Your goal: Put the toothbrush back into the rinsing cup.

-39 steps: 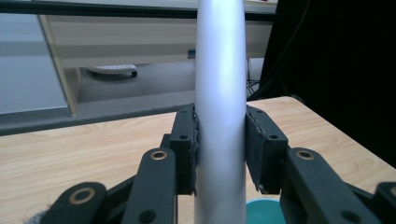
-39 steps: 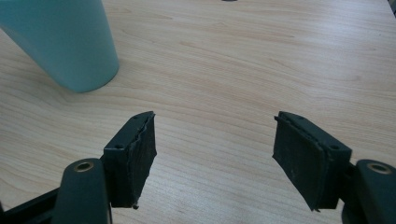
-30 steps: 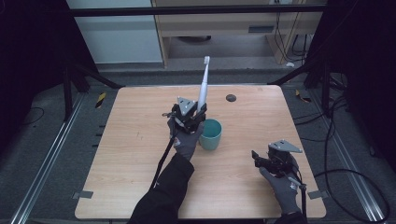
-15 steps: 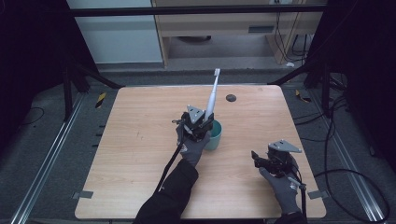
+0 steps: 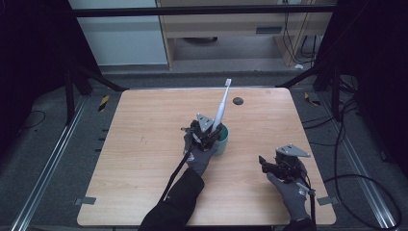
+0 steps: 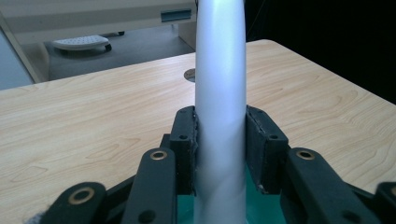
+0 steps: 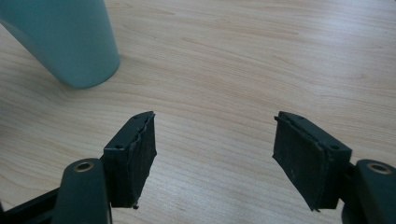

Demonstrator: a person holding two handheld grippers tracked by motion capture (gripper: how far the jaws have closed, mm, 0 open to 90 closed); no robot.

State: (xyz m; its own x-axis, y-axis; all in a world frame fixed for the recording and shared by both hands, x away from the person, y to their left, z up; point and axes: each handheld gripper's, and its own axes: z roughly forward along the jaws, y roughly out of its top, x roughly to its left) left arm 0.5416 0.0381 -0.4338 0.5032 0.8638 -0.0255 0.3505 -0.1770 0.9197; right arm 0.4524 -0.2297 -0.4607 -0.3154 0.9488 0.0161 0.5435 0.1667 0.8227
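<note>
Centre frame: left gripper (image 5: 206, 133) clamped on white electric toothbrush (image 5: 221, 105), handle low in teal cup (image 5: 223, 140), head tilted upper right, likely for standing it inside. Lower right: right gripper (image 5: 267, 166) jaws apart, idle.

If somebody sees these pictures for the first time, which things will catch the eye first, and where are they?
First comes the long white plastic toothbrush, which rises tilted near the middle of the light wooden table, its lower end in the teal plastic cup. The left gripper is shut on its handle, just above the cup. The right gripper is open above bare wood near the table's front right corner.
</note>
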